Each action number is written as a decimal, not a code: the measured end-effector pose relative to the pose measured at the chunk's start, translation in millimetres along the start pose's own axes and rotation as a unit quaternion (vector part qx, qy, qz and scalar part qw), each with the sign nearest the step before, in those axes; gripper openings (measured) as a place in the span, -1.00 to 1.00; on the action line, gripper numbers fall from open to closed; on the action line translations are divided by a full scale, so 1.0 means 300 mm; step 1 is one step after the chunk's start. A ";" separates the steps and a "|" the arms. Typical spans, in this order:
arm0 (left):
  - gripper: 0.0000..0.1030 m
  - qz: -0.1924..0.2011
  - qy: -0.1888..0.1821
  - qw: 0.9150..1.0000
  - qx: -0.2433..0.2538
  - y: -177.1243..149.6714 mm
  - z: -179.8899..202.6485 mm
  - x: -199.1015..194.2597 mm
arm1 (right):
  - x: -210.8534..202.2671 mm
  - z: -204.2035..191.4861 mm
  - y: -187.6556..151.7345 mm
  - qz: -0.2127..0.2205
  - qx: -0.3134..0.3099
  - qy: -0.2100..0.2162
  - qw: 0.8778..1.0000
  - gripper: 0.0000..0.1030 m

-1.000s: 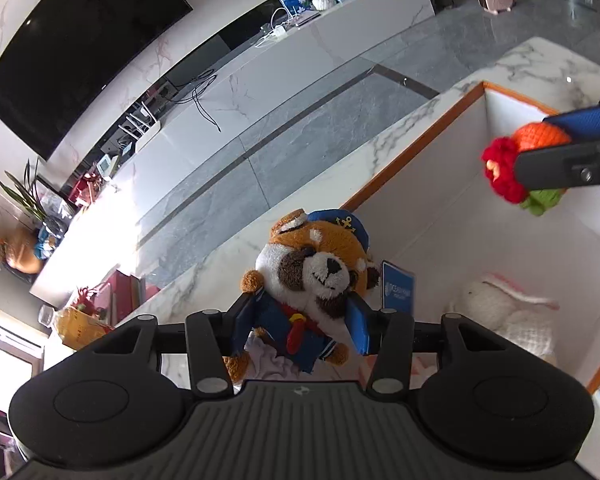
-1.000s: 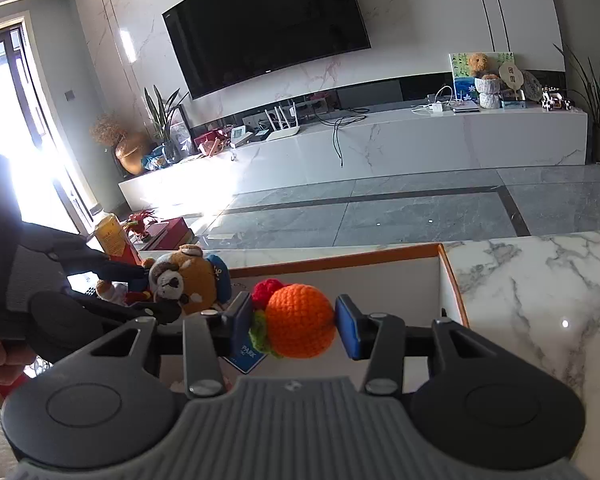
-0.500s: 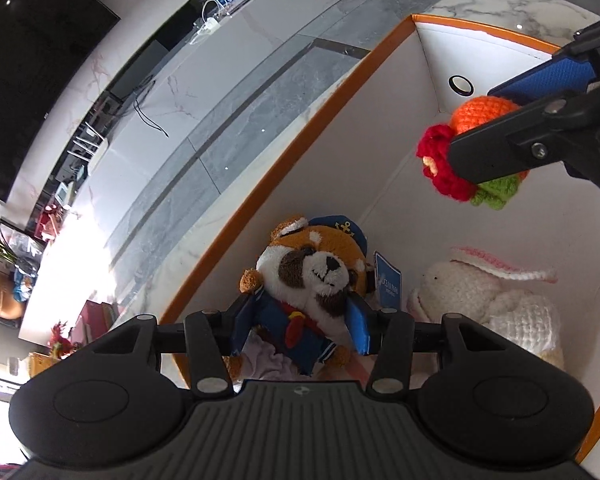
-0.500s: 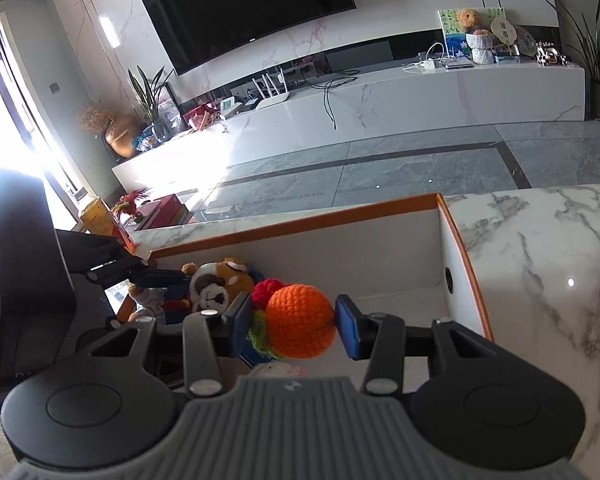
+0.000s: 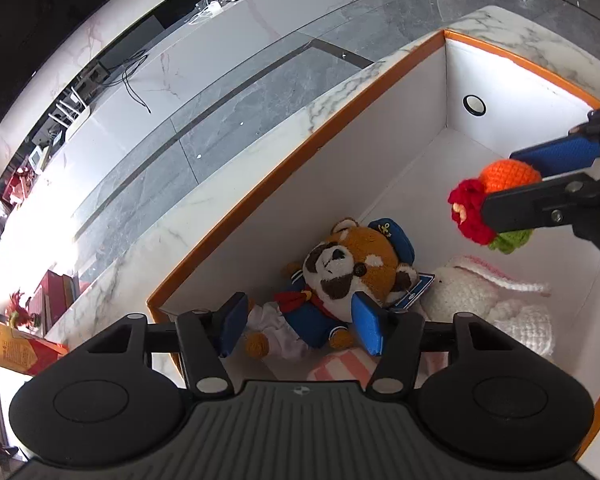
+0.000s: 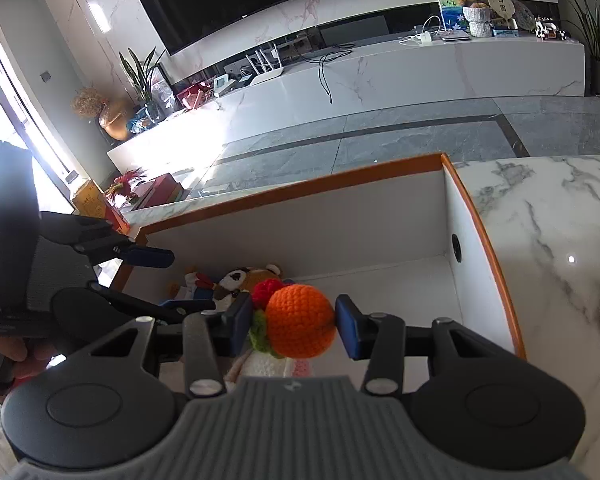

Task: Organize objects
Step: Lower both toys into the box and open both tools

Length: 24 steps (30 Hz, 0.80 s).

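Two toys already lie in your white box: the bear and a knitted rabbit. Your left gripper has just been opening, pads clear of the bear. Your right gripper clamps the orange ball above the box.

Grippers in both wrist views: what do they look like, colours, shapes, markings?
Both are matte black. The left gripper and right gripper each have a ribbed grey-black body with a small round logo, two round discs at the sides, silver pivot screws, and angular black fingers tipped with blue pads. No cables show. No sleeve can be made out.
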State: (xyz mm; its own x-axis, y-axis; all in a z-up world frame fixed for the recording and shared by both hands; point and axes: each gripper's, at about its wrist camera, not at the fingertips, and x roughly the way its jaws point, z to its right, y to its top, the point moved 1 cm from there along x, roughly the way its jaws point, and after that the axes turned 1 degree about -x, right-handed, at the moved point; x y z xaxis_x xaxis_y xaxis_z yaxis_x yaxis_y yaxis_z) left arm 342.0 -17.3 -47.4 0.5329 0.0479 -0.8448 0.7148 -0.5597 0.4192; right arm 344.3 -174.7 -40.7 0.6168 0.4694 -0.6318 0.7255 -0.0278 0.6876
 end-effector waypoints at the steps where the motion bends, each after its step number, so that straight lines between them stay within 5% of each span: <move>1: 0.03 -0.002 -0.004 1.000 -0.009 0.000 -0.006 -0.002 | 0.005 0.003 -0.001 -0.003 0.005 0.005 1.000 -0.08; 7: -0.54 -0.050 -0.009 0.997 -0.052 -0.004 -0.025 0.061 | 0.026 -0.002 -0.007 -0.023 0.039 0.068 0.997 -0.08; 11: -0.57 -0.034 -0.017 0.997 -0.068 -0.033 -0.046 0.031 | 0.042 -0.020 -0.014 -0.037 0.058 0.116 0.991 -0.07; 24: -0.56 0.006 -0.022 0.993 -0.115 -0.099 -0.077 -0.116 | 0.121 -0.069 -0.057 -0.061 0.090 0.125 0.986 0.03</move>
State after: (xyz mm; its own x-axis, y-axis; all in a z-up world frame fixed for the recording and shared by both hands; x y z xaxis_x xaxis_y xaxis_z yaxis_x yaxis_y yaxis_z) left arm 312.7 16.8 -22.7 0.5245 0.0029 -0.8514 0.7962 -0.3558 0.4893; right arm 348.1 -138.8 -67.9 0.4430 0.6814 -0.5826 0.8459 -0.1025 0.5234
